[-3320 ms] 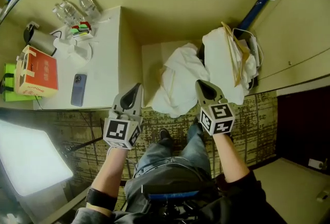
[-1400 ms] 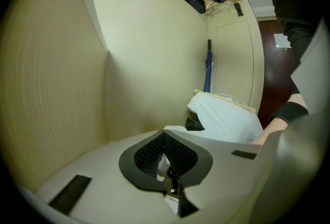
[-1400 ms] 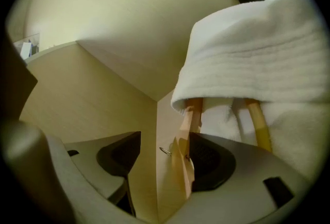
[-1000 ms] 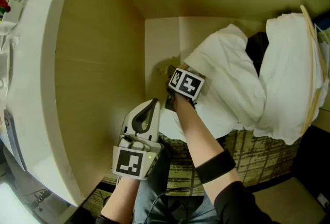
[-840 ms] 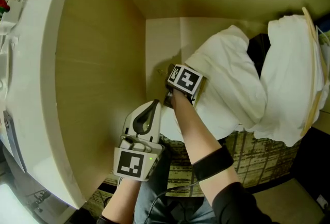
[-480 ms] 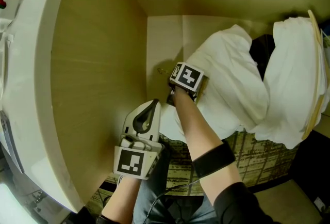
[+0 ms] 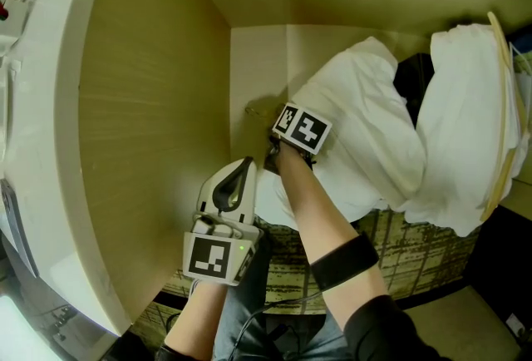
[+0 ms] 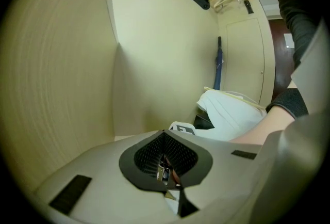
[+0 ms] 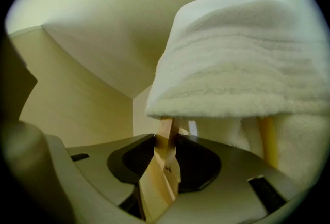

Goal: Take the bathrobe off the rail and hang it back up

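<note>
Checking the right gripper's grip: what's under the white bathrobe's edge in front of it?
A wooden hanger pokes out below the bathrobe, between the right gripper's jaws, which have just been closing onto it. The hanger's upper part is covered by cloth.

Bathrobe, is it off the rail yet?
Not yet. Nothing looks finished: the bathrobe hangs draped over its wooden hanger. In hand: the right claw has just been closing onto that hanger. The left claw waits shut and empty. Left: lift it off, then hang it back.
</note>
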A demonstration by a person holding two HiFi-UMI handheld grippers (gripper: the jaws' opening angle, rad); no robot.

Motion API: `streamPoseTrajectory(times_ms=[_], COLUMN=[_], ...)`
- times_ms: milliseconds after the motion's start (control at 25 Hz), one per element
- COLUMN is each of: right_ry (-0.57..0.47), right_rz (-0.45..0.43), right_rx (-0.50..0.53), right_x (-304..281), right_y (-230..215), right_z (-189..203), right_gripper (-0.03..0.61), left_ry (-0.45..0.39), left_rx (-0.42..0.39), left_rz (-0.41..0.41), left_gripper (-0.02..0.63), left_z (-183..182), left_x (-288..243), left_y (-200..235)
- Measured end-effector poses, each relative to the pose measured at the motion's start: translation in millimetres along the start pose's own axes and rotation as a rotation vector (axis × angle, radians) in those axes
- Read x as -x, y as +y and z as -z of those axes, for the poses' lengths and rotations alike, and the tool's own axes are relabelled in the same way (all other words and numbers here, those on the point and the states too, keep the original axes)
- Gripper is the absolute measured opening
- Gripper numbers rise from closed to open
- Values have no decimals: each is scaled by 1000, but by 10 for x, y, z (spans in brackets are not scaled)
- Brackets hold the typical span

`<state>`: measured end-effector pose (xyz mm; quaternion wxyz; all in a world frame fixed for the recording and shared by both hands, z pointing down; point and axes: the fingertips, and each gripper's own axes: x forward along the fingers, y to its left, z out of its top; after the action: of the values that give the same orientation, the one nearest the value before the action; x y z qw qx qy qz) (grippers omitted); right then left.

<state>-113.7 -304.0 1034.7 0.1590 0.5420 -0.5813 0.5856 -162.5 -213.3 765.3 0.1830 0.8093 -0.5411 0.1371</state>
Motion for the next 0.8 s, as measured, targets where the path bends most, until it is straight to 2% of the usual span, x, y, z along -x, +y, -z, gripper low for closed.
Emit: streamPoseTrajectory(times_ms=[160,360,560,680,800], right_ry=[-46,-131,-211,-264,-293], right_rz=[-133,-342,-539,-662,-745], right_rx=[-48,-94,-159,-153,-149], right_x=[226,732,1430,1800,2175], right_y=[151,549,993,1204,1379], right_z=[-58,-238,-408,-481,-569], right_gripper=[147,147,147,147,146], left_ry=[-19,-50,-87,-86,-112], left_rx=[-17,23,-45,-34,-34], left_rz=[-7,-10,-33,-60,-60], left_gripper=[2,2,2,2,2], left_z=[-144,-526,-890,-1072,-1322], left_x=[42,182,466,645,781], left_y=[-79,-253,-280,-294,-359])
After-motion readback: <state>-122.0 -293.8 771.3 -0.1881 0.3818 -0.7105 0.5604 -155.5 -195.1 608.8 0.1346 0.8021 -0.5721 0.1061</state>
